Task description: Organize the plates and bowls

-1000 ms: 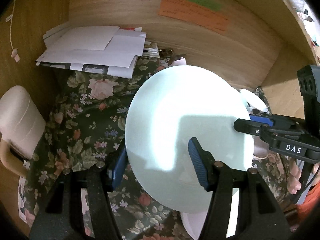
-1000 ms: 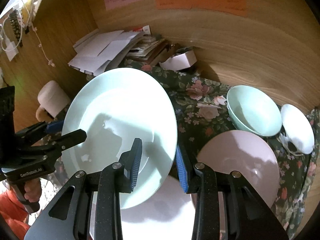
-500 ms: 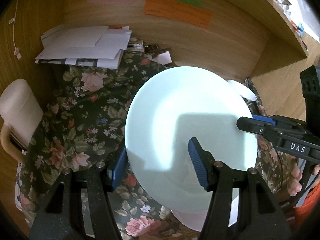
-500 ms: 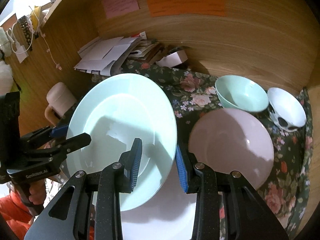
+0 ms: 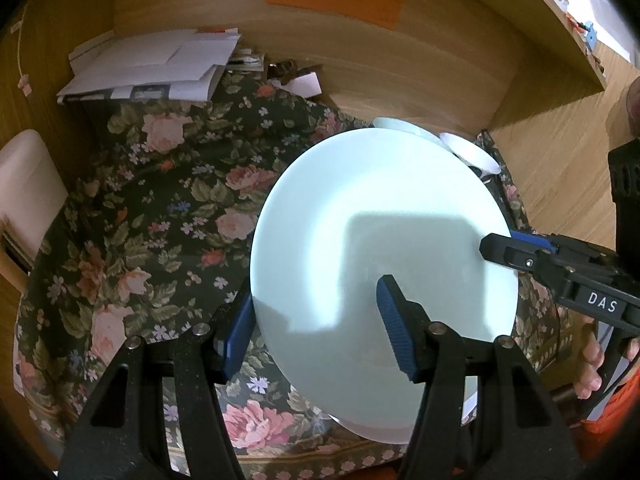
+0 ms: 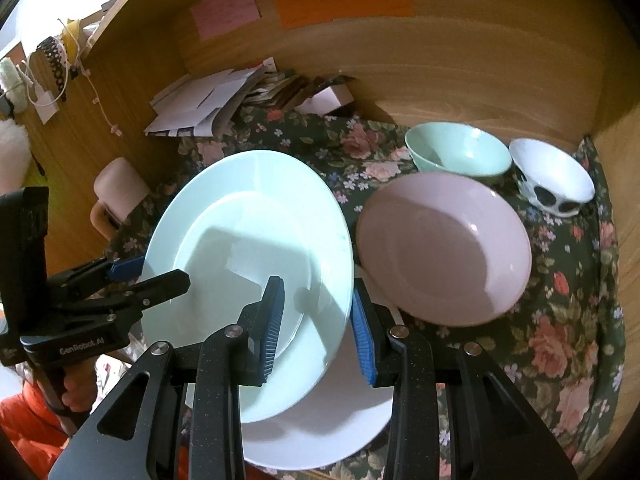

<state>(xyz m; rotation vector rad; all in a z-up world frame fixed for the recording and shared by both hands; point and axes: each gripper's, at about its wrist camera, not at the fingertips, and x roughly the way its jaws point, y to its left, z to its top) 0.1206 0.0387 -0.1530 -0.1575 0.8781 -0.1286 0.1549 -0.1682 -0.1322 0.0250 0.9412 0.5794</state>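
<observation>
Two tools grip one pale mint-green round ceramic plate (image 6: 248, 264) between them, holding it tilted above the worktop: the right tool (image 6: 316, 316) has its blue-padded fingers closed over the plate's near right rim, one pad on the upper face and one beneath, while the left tool (image 6: 132, 276) pinches the opposite rim the same way. From the left wrist view, the left tool (image 5: 312, 328) straddles the plate's (image 5: 384, 248) edge and the right tool (image 5: 504, 244) bites in from the far side. Directly under the lifted plate lies a white round plate (image 6: 328, 420). Just beside it sits a pink shallow round plate (image 6: 444, 248), with a mint-green bowl (image 6: 460, 152) and a white bowl with black spots (image 6: 552, 176) behind. Everything rests on a dark floral cloth (image 5: 152, 216) covering the worktop, with a stack of white papers (image 5: 160, 64) at the back against the wooden wall.
</observation>
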